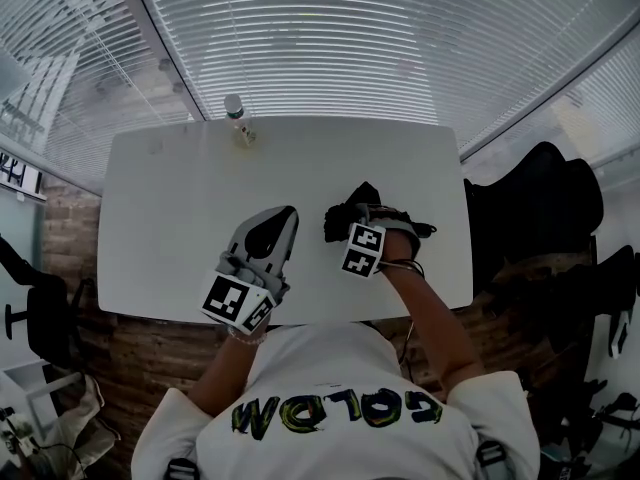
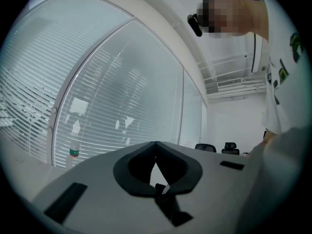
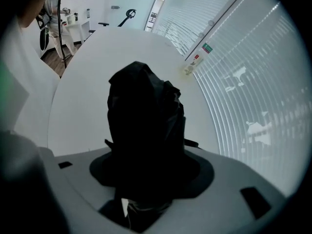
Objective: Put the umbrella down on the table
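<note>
A folded black umbrella [image 1: 347, 215] [image 3: 144, 116] sticks out from between the jaws of my right gripper [image 1: 368, 214], which is shut on it. The gripper points steeply down over the right half of the white table [image 1: 170, 218], and the umbrella's bundled fabric hangs just above the tabletop or on it; I cannot tell which. The umbrella hides that gripper's fingertips in the right gripper view. My left gripper [image 1: 286, 216] [image 2: 156, 144] hovers level over the table's near middle, its jaw tips meeting with nothing between them.
A clear plastic bottle [image 1: 237, 116] [image 2: 74, 150] [image 3: 195, 65] stands at the table's far edge by the blinds. A black office chair [image 1: 540, 213] sits off the table's right end. Another dark chair [image 1: 35, 313] stands at the left.
</note>
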The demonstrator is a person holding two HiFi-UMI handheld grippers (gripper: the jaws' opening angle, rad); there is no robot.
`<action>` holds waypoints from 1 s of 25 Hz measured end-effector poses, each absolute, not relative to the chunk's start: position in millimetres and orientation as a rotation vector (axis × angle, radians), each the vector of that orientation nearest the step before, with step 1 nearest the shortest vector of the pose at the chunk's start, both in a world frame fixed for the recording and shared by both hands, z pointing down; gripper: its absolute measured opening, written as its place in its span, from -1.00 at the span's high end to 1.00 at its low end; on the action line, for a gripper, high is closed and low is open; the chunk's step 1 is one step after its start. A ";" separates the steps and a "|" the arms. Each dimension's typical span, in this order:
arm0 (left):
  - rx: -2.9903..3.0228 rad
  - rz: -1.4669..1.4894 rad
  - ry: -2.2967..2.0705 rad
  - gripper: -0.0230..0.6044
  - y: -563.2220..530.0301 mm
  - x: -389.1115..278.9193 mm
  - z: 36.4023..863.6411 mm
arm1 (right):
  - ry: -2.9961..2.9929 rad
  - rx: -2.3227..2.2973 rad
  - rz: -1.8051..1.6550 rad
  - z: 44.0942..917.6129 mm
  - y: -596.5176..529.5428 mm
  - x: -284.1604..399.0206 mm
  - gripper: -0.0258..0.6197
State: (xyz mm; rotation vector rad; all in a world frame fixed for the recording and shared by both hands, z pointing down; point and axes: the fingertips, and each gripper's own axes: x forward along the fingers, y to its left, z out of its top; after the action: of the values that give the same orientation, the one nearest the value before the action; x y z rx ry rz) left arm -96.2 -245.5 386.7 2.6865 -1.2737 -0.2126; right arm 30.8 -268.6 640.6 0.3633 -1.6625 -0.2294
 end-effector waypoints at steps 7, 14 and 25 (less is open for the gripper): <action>2.680 -0.215 -1.279 0.89 -244.2 -97.7 388.2 | -1.617 0.315 -0.214 661.8 -268.8 34.2 0.14; 2.666 -0.214 -1.293 0.89 -242.8 -102.1 391.1 | -1.590 0.273 -0.206 678.0 -265.1 33.9 0.14; 2.656 -0.211 -1.301 0.89 -243.2 -104.9 392.2 | -1.597 0.253 -0.199 696.4 -264.8 28.1 0.14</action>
State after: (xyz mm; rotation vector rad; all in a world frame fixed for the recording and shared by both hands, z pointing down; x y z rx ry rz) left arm -104.9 -243.2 392.2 2.6555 -1.3013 -0.2109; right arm 28.1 -264.8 696.4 0.2527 -1.5967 -0.1992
